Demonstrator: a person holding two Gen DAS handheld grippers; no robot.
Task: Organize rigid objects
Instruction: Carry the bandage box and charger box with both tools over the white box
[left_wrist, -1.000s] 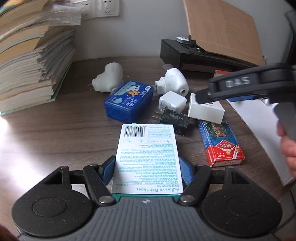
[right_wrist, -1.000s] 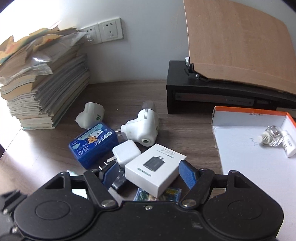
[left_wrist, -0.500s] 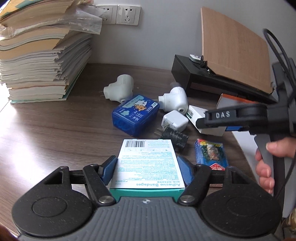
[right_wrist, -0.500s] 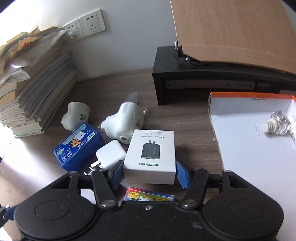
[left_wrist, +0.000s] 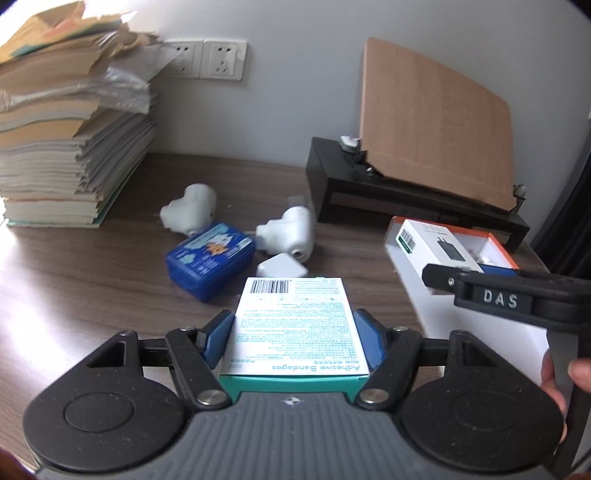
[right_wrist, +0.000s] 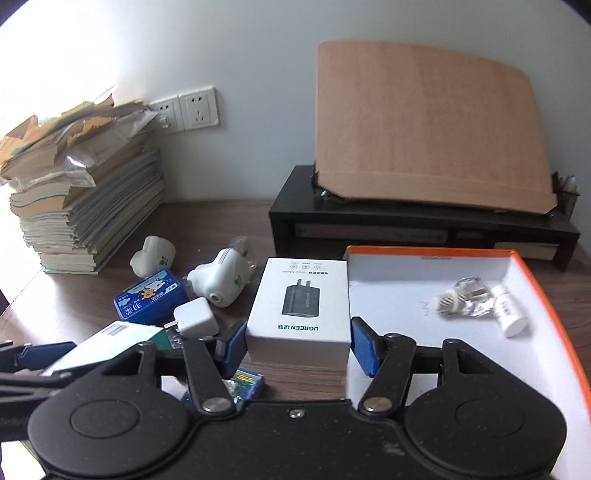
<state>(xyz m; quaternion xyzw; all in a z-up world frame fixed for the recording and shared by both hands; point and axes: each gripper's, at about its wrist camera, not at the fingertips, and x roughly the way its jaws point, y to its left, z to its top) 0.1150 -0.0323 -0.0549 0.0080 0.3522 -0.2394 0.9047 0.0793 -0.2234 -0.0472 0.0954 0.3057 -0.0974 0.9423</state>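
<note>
My left gripper (left_wrist: 293, 332) is shut on a white and teal adhesive bandages box (left_wrist: 291, 314), held off the wooden table. My right gripper (right_wrist: 298, 343) is shut on a white charger box (right_wrist: 301, 299) with a black plug printed on it. That box hangs over the left edge of the orange-rimmed white tray (right_wrist: 424, 254). In the left wrist view the charger box (left_wrist: 432, 243) shows at the right, clamped by the right gripper's fingers (left_wrist: 443, 275), with a hand on its handle.
On the table lie a blue box (right_wrist: 149, 299), two white plug-in devices (right_wrist: 218, 280) (right_wrist: 153, 256), a small white charger (right_wrist: 194, 317) and a card pack (right_wrist: 243, 384). The tray holds a glass bottle (right_wrist: 465, 299) and a white tube (right_wrist: 511, 315). Books (right_wrist: 85, 206) are stacked left, with a black stand (right_wrist: 406, 229) behind.
The right gripper closed on the charger box, lifted it off the pile and carried it right to the tray's edge. The left gripper rose with the bandages box.
</note>
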